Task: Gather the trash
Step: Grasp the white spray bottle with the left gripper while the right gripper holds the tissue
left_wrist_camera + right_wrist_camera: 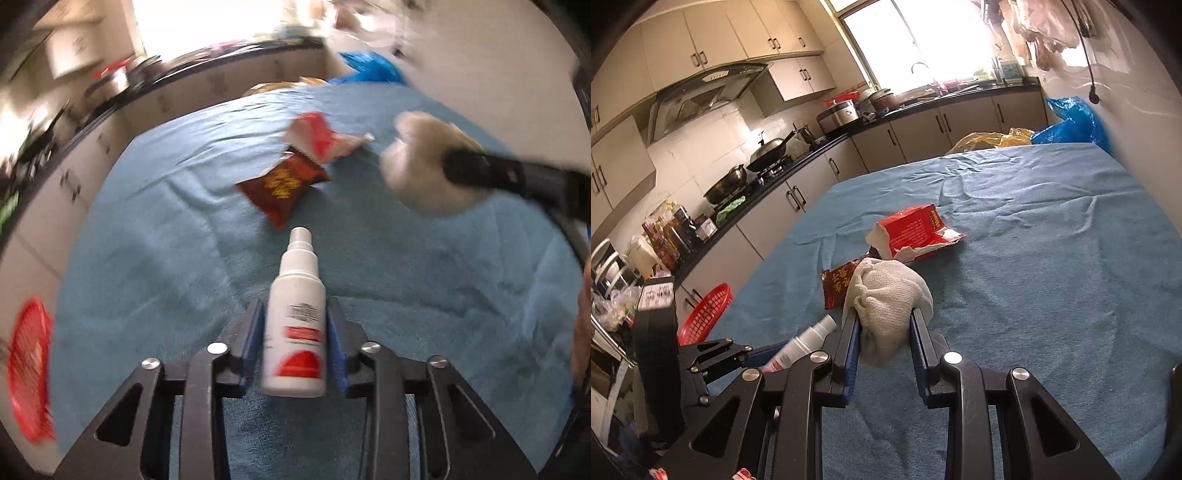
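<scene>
My left gripper (295, 314) is shut on a white spray bottle (297, 321) with a red label, held above the blue cloth; the bottle also shows in the right wrist view (801, 349). My right gripper (884, 317) is shut on a bunched white rag (886, 299), which shows at the right of the left wrist view (417, 162). On the cloth lie a dark red snack wrapper (284, 184) (838, 282) and a torn red and white carton (321, 138) (912, 230).
The table is covered by a blue cloth (1034, 240). A red plastic basket (705, 314) (29, 369) sits at its left edge. Yellow (993, 140) and blue bags (1071, 122) lie beyond the far edge. Kitchen counters with pots run along the left.
</scene>
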`<state>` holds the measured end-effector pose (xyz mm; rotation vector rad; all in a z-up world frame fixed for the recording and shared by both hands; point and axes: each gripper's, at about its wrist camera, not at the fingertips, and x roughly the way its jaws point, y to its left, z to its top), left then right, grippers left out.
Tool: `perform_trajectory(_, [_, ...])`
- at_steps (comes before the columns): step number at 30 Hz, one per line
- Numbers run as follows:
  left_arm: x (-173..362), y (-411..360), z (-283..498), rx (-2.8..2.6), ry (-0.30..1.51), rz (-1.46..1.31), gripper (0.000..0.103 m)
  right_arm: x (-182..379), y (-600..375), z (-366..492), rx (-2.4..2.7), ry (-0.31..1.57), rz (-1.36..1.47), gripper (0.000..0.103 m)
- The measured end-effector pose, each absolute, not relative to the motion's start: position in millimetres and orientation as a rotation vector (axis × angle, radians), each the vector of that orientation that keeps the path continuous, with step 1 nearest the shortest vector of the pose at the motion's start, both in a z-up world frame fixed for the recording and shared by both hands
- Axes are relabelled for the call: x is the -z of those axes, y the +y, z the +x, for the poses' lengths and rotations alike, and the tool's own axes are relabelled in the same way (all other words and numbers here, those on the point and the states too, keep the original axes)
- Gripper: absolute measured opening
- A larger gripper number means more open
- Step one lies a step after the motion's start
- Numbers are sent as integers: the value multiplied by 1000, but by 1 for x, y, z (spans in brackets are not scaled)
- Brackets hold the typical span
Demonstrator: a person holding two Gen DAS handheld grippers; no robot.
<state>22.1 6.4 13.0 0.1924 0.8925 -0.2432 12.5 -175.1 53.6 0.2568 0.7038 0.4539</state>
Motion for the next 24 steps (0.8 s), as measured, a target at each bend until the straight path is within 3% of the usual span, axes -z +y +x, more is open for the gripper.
perform_trajectory(8, [-25, 54, 26, 171, 804, -77, 29, -49, -154, 8, -469, 703, 161, 28])
perform_trajectory(24, [-42, 71, 6, 45, 674, -86, 29, -53, -134, 1, -515, 653, 87, 28])
